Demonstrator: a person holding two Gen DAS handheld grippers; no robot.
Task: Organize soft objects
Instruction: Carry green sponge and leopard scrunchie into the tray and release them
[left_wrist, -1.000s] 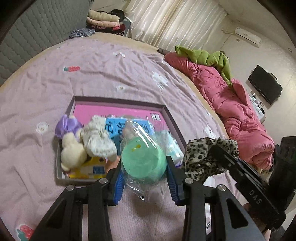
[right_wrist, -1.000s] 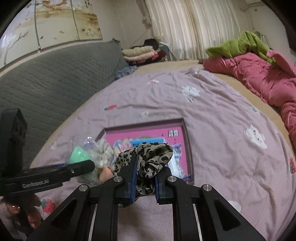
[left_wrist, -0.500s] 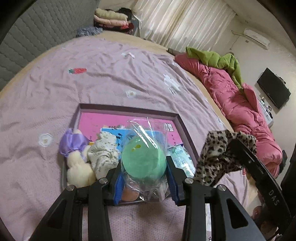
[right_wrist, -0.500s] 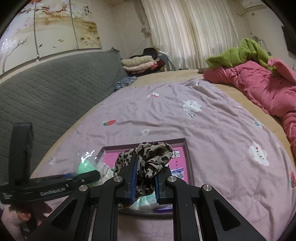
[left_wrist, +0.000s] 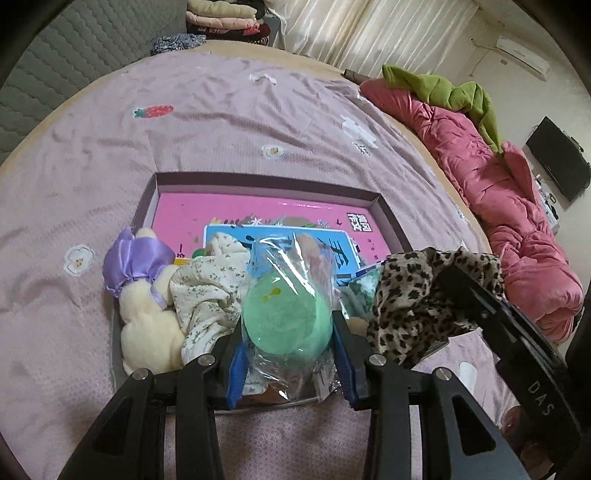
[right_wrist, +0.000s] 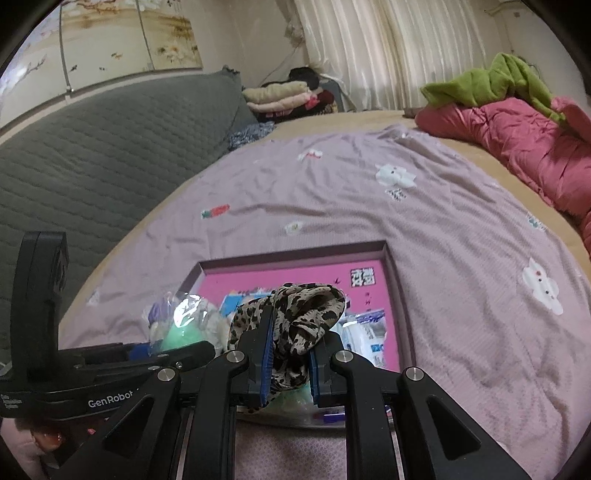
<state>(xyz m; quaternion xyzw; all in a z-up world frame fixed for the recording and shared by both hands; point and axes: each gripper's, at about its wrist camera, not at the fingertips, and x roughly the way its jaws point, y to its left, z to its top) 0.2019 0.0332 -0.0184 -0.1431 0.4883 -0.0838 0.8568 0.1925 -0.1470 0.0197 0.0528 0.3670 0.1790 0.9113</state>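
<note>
"GenRobot" is printed on the left gripper (right_wrist: 177, 350) body and "DAS" on the right gripper (left_wrist: 454, 291); the tray (left_wrist: 258, 182) liner's print is unreadable. The left gripper, tilted down over the tray's near edge, clamps a bagged green ball (left_wrist: 288, 317). At its 3 o'clock, the right gripper pinches a leopard-print cloth (right_wrist: 291, 325).

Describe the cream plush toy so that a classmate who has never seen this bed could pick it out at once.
On the lilac bedsheet lies a shallow box with a bright pink bottom. The plush toy sits at the box's near left corner, beside a crumpled floral cloth. It is the only cream, fuzzy figure there, and it wears shiny purple satin ruffles.
</note>
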